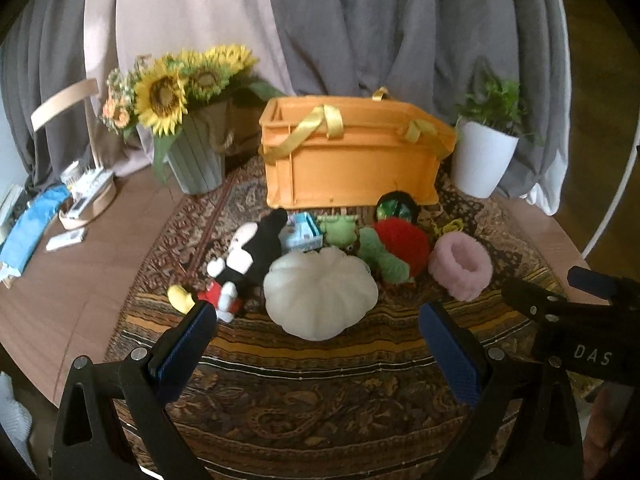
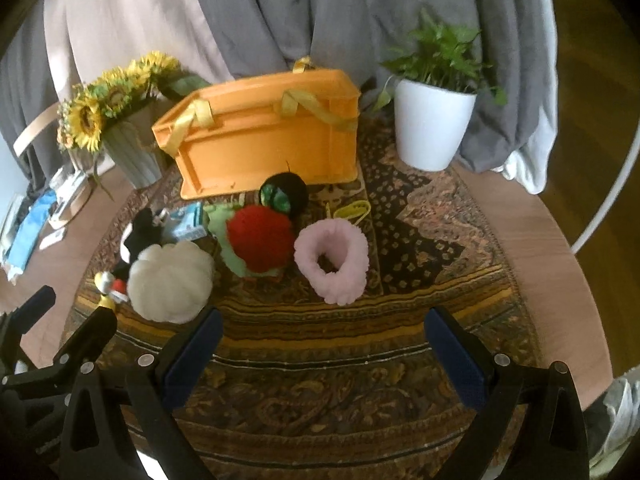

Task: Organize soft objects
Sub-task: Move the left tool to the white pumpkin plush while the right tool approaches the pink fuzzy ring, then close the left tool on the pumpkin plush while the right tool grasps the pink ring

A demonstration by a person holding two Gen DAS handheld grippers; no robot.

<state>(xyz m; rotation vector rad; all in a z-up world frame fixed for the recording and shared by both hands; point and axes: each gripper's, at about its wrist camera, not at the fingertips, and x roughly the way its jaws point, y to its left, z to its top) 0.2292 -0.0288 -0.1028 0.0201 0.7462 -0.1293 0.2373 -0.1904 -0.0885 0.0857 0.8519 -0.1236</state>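
Soft objects lie on a patterned rug in front of an orange crate point(image 1: 352, 156) point(image 2: 264, 140) with yellow straps. Among them are a white pumpkin cushion point(image 1: 320, 294) point(image 2: 170, 280), a Mickey plush point(image 1: 244, 260) point(image 2: 134, 244), a red and green plush point(image 1: 394, 248) point(image 2: 258, 242), a green frog point(image 1: 340, 230), a pink fluffy ring point(image 1: 460, 268) point(image 2: 332, 258) and a dark green ball point(image 1: 394, 206) point(image 2: 282, 194). My left gripper point(image 1: 316, 344) is open and empty, just short of the cushion. My right gripper point(image 2: 324, 350) is open and empty, short of the pink ring.
A sunflower pot point(image 1: 192, 132) point(image 2: 120, 136) stands left of the crate and a white plant pot point(image 1: 482, 156) point(image 2: 430, 130) right of it. A small blue box point(image 1: 302, 234) point(image 2: 186, 222) lies among the toys. Clutter and a blue cloth point(image 1: 28, 232) lie at the table's left edge.
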